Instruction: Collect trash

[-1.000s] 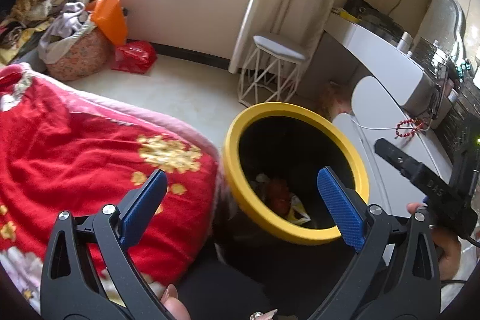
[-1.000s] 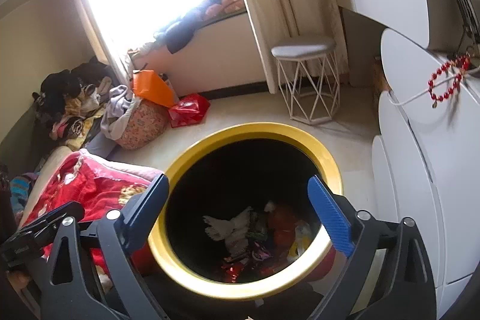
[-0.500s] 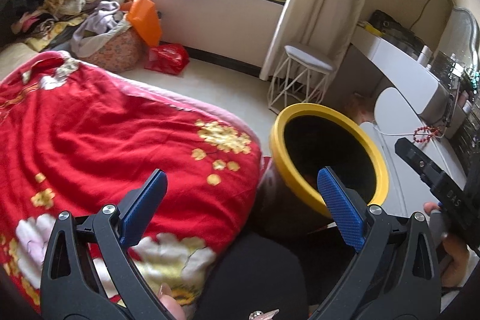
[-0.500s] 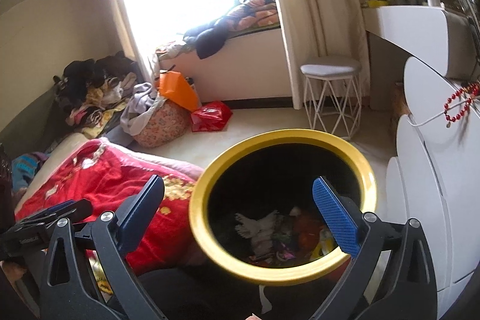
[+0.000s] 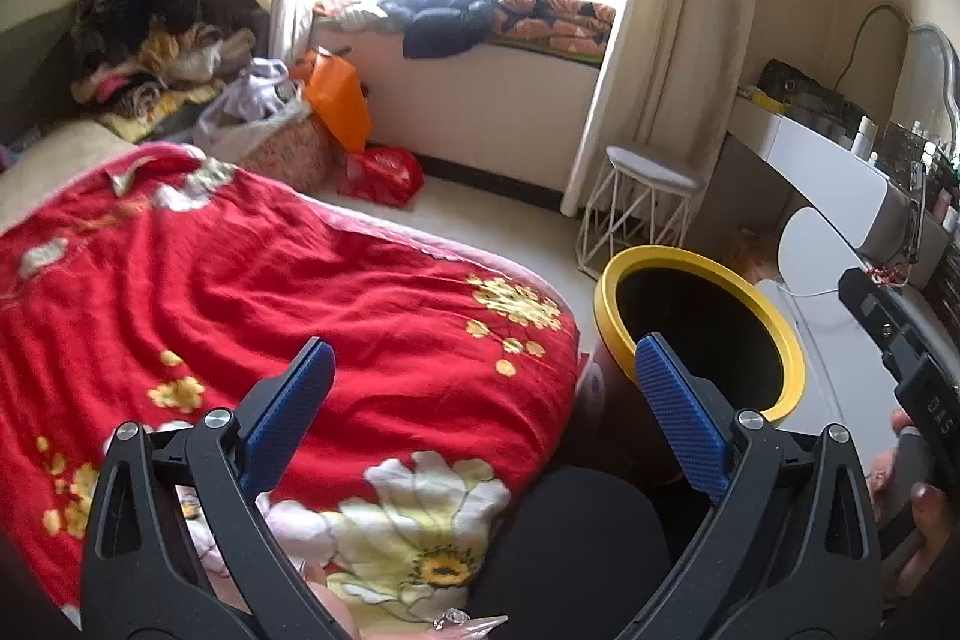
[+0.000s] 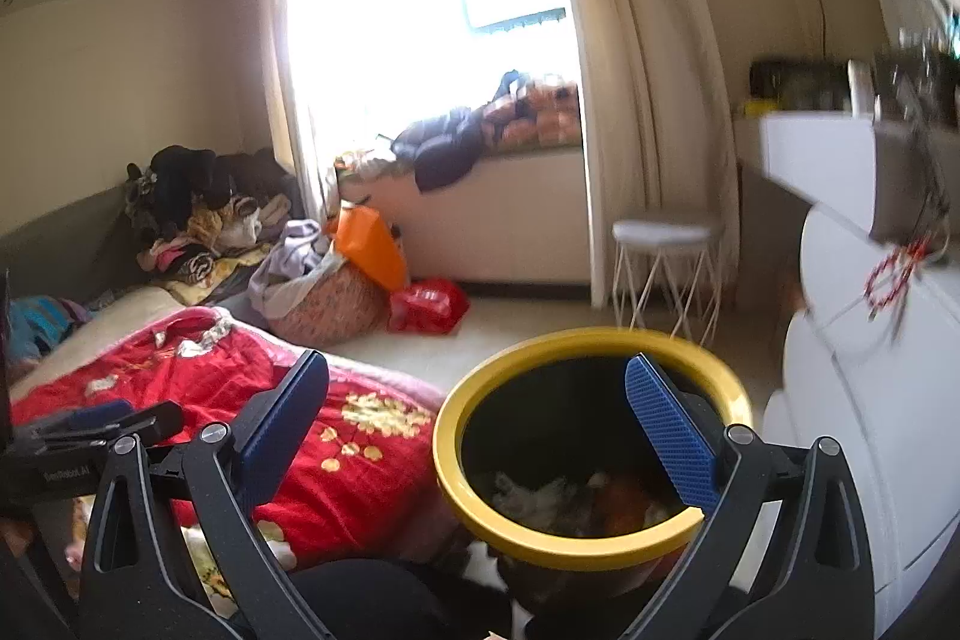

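A black trash bin with a yellow rim (image 5: pixel 786 358) stands on the floor between the bed and a white cabinet. In the right wrist view crumpled white and orange trash (image 6: pixel 570 502) lies inside the bin (image 6: pixel 456 436). My left gripper (image 5: pixel 486 400) is open and holds nothing, hovering over the red flowered blanket (image 5: pixel 240 310) just left of the bin. My right gripper (image 6: pixel 480 430) is open too, above the bin's near left rim, nothing between its blue pads (image 6: pixel 672 442). A hand holds the right gripper's black body (image 5: pixel 900 364) at the far right.
A white wire-legged stool (image 5: pixel 648 172) stands by the curtain. A white dresser (image 5: pixel 828 172) and a rounded cabinet (image 6: pixel 870 430) with red beads (image 6: pixel 894 274) line the right side. A laundry basket (image 5: pixel 288 148), an orange bag (image 5: pixel 336 100) and a red bag (image 5: pixel 384 172) sit under the window seat.
Both grippers have risen and pulled back from the bin. The bin now sits lower and further right in both views, with more bed and window showing. Both stay open.
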`<state>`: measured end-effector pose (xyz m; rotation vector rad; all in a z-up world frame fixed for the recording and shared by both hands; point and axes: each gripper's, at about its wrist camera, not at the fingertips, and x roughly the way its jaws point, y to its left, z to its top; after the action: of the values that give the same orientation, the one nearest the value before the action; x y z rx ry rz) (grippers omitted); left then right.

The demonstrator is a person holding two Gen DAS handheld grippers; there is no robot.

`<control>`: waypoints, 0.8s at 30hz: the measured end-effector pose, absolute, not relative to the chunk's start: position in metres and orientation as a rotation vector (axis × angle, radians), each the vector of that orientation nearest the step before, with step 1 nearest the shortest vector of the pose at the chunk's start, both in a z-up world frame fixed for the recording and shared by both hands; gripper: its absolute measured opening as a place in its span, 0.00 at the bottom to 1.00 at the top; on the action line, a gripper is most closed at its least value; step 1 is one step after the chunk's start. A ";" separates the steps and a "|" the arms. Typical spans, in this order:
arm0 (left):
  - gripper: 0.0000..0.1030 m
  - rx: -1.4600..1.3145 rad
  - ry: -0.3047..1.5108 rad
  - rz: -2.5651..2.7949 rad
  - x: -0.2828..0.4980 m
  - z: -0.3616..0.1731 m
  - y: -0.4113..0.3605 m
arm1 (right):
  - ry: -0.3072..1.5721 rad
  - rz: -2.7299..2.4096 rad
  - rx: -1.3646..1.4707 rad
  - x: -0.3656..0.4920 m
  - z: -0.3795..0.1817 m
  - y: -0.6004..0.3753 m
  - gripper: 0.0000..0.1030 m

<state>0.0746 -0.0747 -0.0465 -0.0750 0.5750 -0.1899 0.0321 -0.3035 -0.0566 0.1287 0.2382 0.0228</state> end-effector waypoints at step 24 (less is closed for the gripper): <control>0.90 -0.080 0.478 -0.136 0.044 -0.046 -0.059 | 0.117 -0.002 0.054 0.002 -0.066 -0.282 0.94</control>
<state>0.0438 -0.0586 -0.0461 -0.0797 0.4784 -0.1363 0.0021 -0.2819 -0.0655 0.0537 0.1170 -0.0021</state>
